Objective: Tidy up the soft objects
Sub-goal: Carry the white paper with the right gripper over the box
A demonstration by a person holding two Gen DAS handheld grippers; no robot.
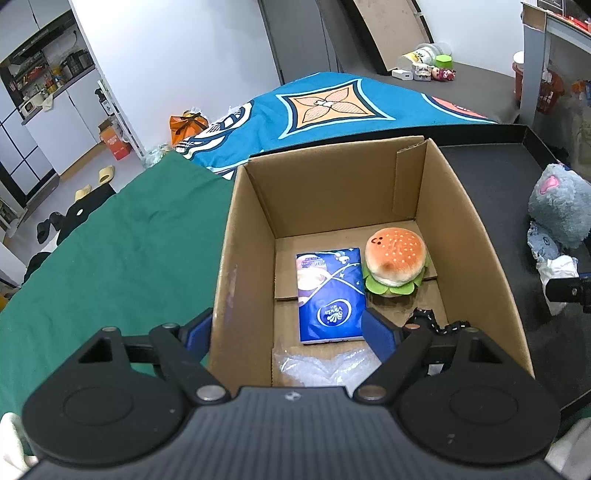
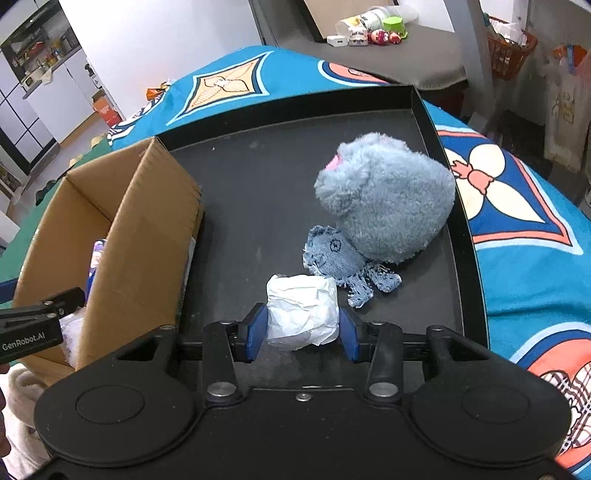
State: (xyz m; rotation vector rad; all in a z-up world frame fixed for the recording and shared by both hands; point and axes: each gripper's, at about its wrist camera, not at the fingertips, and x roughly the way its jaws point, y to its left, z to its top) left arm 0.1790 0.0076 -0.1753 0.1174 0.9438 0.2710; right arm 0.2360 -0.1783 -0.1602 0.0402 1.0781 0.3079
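A cardboard box [image 1: 476, 236] holds a blue tissue pack [image 1: 328, 295], a burger plush [image 1: 395, 266] and clear bubble wrap [image 1: 325, 365]. My left gripper [image 1: 288, 332] is open and empty over the box's near left wall, one finger outside and one inside. In the right wrist view, my right gripper [image 2: 301, 332] has its fingers against both sides of a white crumpled paper wad [image 2: 303, 314] on the black tray [image 2: 258, 192]. A denim toy [image 2: 340, 258] and a fluffy grey plush [image 2: 391, 195] lie just beyond it. The box [image 2: 147, 221] stands to the left.
A green cloth [image 1: 110, 258] lies left of the box and a teal patterned blanket [image 1: 332, 107] behind it. Small toys and bottles [image 2: 369, 29] sit on a far grey surface. An orange basket [image 2: 511, 48] stands at the back right. The tray has a raised rim [image 2: 461, 206].
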